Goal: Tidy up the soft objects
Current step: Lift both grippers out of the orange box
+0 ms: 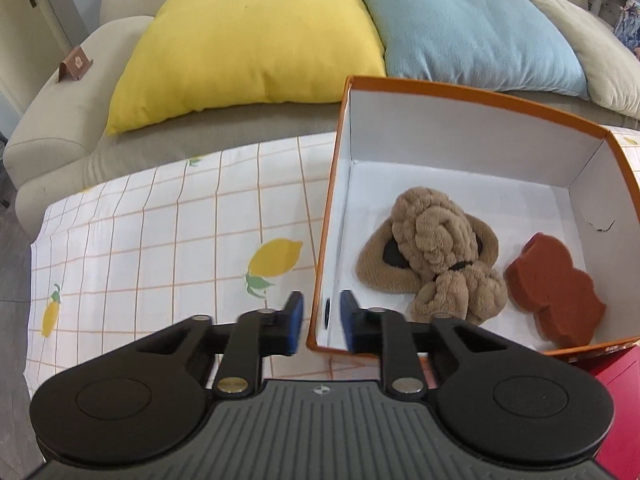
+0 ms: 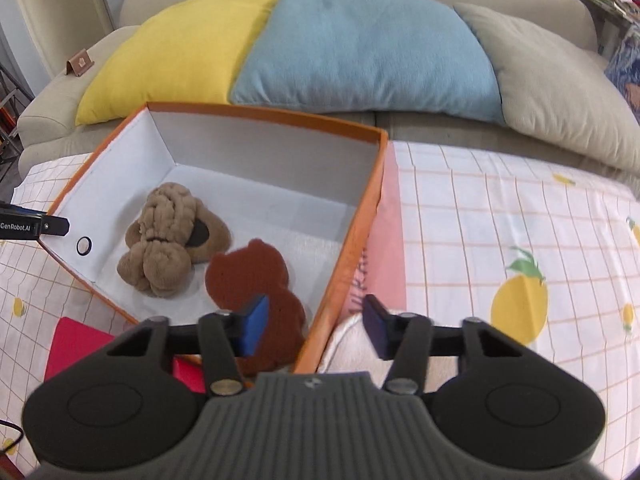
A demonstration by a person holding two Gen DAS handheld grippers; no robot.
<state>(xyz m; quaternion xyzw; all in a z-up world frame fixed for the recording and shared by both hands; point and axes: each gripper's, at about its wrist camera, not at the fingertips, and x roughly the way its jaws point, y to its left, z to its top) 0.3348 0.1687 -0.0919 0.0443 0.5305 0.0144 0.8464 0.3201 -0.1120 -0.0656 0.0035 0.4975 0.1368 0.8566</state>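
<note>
Already the plush dog (image 2: 172, 240) and brown sponge (image 2: 256, 296) lie in the box (image 2: 352, 236); both grippers, left (image 1: 319, 322) and right (image 2: 316, 330), gape empty. Next probably the white towel (image 2: 352, 344) near the right gripper.

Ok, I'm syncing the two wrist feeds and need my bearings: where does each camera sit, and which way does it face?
Left wrist: sits on the left gripper, facing the sofa across the box's left wall; its open fingers straddle that wall of the orange box.
Right wrist: sits on the right gripper, facing the sofa across the box's right wall; its fingers are open, and the left gripper's side shows at the far edge.
Shared: the box, brown plush toy, rust-coloured bear sponge, lemon-print cloth, cushions.
</note>
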